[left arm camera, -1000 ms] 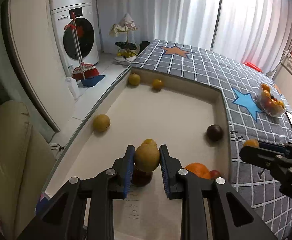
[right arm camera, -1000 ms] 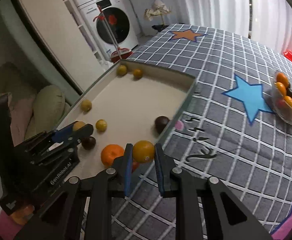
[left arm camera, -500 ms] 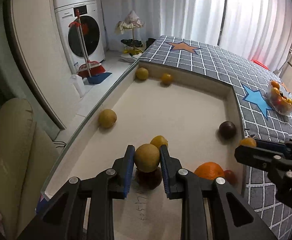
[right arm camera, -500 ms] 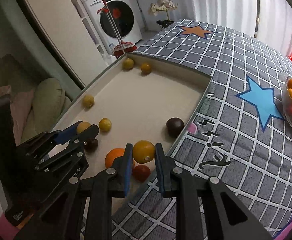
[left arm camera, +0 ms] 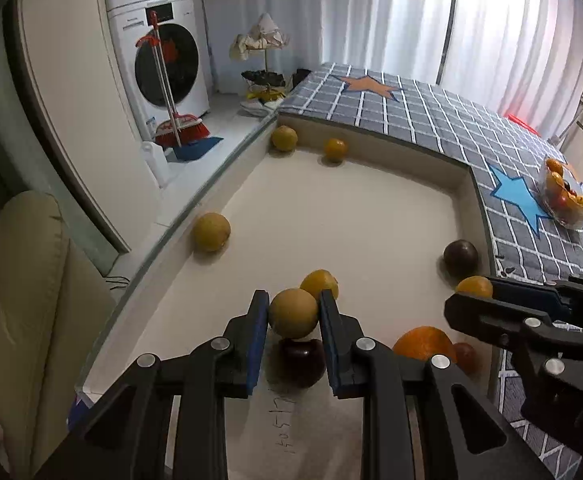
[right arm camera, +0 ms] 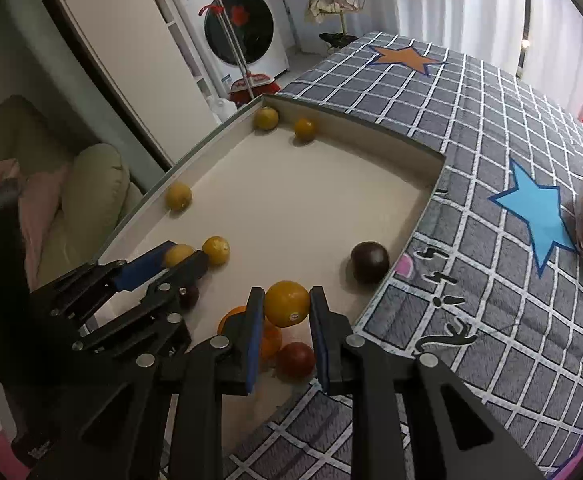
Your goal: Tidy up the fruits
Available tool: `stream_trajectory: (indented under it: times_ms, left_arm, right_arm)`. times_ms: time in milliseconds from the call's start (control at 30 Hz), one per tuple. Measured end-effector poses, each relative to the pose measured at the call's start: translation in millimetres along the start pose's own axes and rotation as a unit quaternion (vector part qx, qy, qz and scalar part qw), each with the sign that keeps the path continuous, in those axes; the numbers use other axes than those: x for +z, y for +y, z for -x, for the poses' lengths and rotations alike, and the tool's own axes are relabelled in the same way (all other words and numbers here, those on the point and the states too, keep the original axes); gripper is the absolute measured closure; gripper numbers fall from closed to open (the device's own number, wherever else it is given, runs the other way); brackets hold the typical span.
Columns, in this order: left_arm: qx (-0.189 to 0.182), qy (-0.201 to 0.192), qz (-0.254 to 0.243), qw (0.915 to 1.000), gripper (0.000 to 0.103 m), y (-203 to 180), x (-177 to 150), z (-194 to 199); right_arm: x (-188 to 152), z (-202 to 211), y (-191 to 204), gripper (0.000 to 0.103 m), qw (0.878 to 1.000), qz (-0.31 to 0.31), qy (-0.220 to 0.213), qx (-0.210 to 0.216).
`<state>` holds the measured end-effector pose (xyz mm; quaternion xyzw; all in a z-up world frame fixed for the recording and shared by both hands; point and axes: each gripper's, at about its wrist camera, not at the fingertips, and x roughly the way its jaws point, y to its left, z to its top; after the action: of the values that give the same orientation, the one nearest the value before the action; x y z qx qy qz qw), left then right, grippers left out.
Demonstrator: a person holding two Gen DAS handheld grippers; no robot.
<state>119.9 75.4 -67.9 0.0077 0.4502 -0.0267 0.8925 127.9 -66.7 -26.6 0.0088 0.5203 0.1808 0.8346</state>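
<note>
Fruit in left gripper [left arm camera: 293, 312]: a round tan fruit [left arm camera: 293, 313] is clamped between the blue pads, held above the tray [left arm camera: 371, 216], over a dark red fruit [left arm camera: 301, 362].
Fruit in right gripper [right arm camera: 284, 309]: an orange [right arm camera: 286, 303] with a small sticker is pinched between the pads, held over the near right corner of the tray.
Handling: both fruits look firm, smooth and round, so I judge they can slip or roll out if the squeeze is off the widest part. The pads sit about at the middle of each fruit, which seems the right place. They are probably light; the skin may bruise under a hard squeeze.
Loose fruit: a yellow fruit [left arm camera: 319, 283] lies just behind the left gripper. A big orange [left arm camera: 423, 343] and a small red fruit [right arm camera: 296, 360] lie close together at the near right corner. A dark plum [right arm camera: 369, 262] rests against the right wall. A yellow-brown fruit [left arm camera: 211, 232] lies by the left wall, and two more [left arm camera: 284, 138] [left arm camera: 334, 149] at the far wall.
Goal, as I guess: the clear bowl [left arm camera: 571, 222] with fruit on the checked blanket [right arm camera: 491, 120], well apart to the right.
In the way: the two grippers are near each other, and the tray wall stands between the fruit and the blanket; I think both must be lifted over it.
Around: washing machine [left arm camera: 163, 60], broom [left arm camera: 171, 120], cushion [left arm camera: 27, 300], curtains [left arm camera: 391, 12].
</note>
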Motion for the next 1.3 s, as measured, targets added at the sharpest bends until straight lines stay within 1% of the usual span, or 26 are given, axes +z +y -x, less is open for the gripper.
stream_trajectory:
  times_ms: [33,67,100,133,167,200,233,267,333,400,433,467,567,600,633,733,833,900,967,1300]
  left_arm:
    - [0.001,0.003,-0.002,1.0000,0.076,-1,0,-1]
    - [0.003,0.005,-0.005,1.0000,0.076,-1,0,-1]
    - [0.005,0.006,-0.006,0.9999,0.066,-1,0,-1]
    - [0.008,0.004,-0.005,0.9999,0.035,-1,-1,0]
    - [0.023,-0.008,0.003,0.9997,0.023,1,-1,3]
    - [0.034,-0.021,0.009,0.9992,0.011,4,-2,7]
    - [0.035,-0.028,0.013,0.9989,0.009,6,-2,10]
    - [0.023,-0.030,0.018,0.9991,0.009,8,-2,13]
    - [0.011,-0.010,0.026,0.9996,0.009,11,0,12]
    - [0.018,-0.007,0.025,0.9995,0.009,11,0,13]
    - [0.022,-0.010,0.024,0.9994,0.007,10,-1,15]
    - [0.026,-0.013,0.022,0.9993,0.000,10,-2,17]
    - [0.029,-0.022,0.019,0.9992,0.000,8,-5,23]
    - [0.030,-0.023,0.017,0.9991,0.000,8,-6,24]
    - [0.030,-0.024,0.015,0.9991,0.000,8,-7,26]
    - [0.027,-0.022,0.006,0.9994,0.000,7,-9,29]
    - [0.038,-0.030,-0.003,0.9988,0.000,6,-11,35]
    - [0.052,-0.034,-0.006,0.9980,0.000,5,-12,38]
    - [0.059,-0.037,-0.008,0.9976,0.000,5,-13,40]
    - [0.067,-0.044,-0.016,0.9966,0.000,6,-18,48]
  right_arm:
    - [0,-1,0,0.070,1.000,0.000,0.003,0.000]
    - [0,-1,0,0.065,1.000,0.000,0.003,-0.002]
    - [0,1,0,0.050,1.000,-0.001,0.000,-0.007]
    - [0,3,-1,0.038,1.000,-0.004,-0.004,-0.009]
    - [1,5,-2,0.035,1.000,-0.006,-0.006,-0.025]
    - [1,8,-4,0.030,0.999,-0.008,-0.011,-0.032]
    - [2,10,-7,0.025,0.999,-0.013,-0.014,-0.026]
    - [3,13,-11,0.022,1.000,-0.021,-0.015,-0.018]
    - [4,17,-16,0.021,0.999,-0.031,-0.015,-0.016]
    - [5,19,-17,0.020,0.999,-0.031,-0.013,-0.022]
    - [5,20,-17,0.016,0.999,-0.029,-0.013,-0.024]
    - [4,20,-16,0.013,0.999,-0.027,-0.009,-0.025]
    - [3,22,-11,0.007,0.999,-0.013,-0.006,-0.034]
    - [3,23,-8,0.001,0.999,-0.005,-0.007,-0.042]
    - [2,25,-6,0.000,0.999,0.001,-0.008,-0.050]
    - [2,28,4,0.000,0.996,0.031,-0.014,-0.081]
    - [2,31,11,0.000,0.994,0.053,-0.016,-0.097]
    - [1,32,16,0.000,0.992,0.066,-0.017,-0.105]
    - [1,34,19,0.000,0.991,0.073,-0.019,-0.107]
    - [-3,37,27,0.000,0.988,0.095,-0.025,-0.124]
